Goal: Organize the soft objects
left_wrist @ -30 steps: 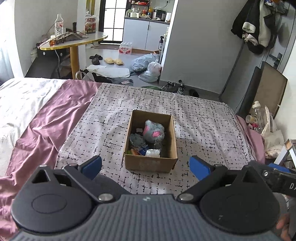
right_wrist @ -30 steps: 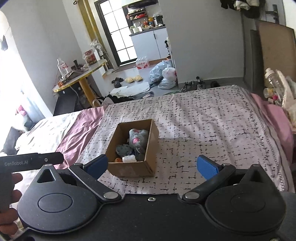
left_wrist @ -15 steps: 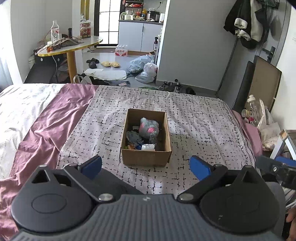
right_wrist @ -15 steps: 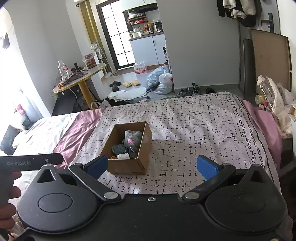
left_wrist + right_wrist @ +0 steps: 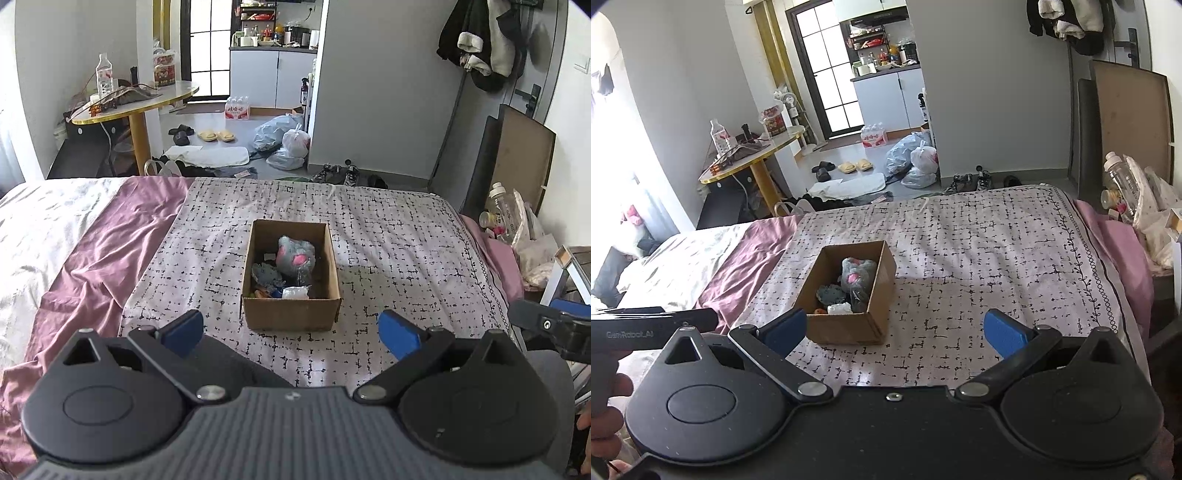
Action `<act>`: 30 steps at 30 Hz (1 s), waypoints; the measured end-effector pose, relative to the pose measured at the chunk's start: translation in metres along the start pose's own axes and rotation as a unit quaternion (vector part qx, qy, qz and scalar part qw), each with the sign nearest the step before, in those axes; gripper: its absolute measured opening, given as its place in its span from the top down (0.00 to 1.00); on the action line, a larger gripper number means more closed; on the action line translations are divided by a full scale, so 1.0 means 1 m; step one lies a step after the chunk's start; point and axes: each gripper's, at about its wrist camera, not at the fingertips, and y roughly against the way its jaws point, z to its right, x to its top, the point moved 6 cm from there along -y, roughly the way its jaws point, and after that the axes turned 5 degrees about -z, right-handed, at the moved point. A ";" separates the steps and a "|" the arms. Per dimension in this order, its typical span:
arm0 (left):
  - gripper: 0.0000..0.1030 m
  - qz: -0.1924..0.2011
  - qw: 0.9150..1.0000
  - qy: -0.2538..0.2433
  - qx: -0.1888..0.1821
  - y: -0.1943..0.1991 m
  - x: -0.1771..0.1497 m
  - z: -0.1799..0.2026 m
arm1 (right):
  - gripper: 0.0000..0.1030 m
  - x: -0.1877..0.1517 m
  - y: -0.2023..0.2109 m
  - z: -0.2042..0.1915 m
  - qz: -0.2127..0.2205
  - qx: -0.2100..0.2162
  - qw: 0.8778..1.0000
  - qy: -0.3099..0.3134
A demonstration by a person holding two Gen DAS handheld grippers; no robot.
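An open cardboard box stands on the black-and-white patterned bedspread. Inside lie a grey plush toy with pink patches, a dark grey soft item and a small white item. The box also shows in the right wrist view, with the plush in it. My left gripper is open and empty, held back from the box's near side. My right gripper is open and empty, back and to the right of the box.
A purple sheet and a white sheet cover the bed's left. Bottles and bags crowd the bed's right edge. Beyond the bed are a round table, shoes and plastic bags on the floor.
Both grippers have pulled back and risen away from the box, which looks smaller now. The box and its contents have not moved. Both grippers stayed open.
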 end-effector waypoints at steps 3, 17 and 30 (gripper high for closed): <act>0.02 0.000 1.000 0.000 -0.002 0.001 0.000 0.001 | 0.00 0.000 0.000 0.000 0.000 0.000 1.000 0.001; 0.02 0.000 1.000 -0.004 -0.005 0.001 -0.002 0.002 | 0.00 -0.002 0.007 -0.003 0.005 0.011 1.000 0.008; 0.02 0.002 1.000 -0.002 -0.006 0.000 -0.003 0.002 | 0.00 -0.005 0.003 -0.003 -0.001 -0.008 1.000 0.014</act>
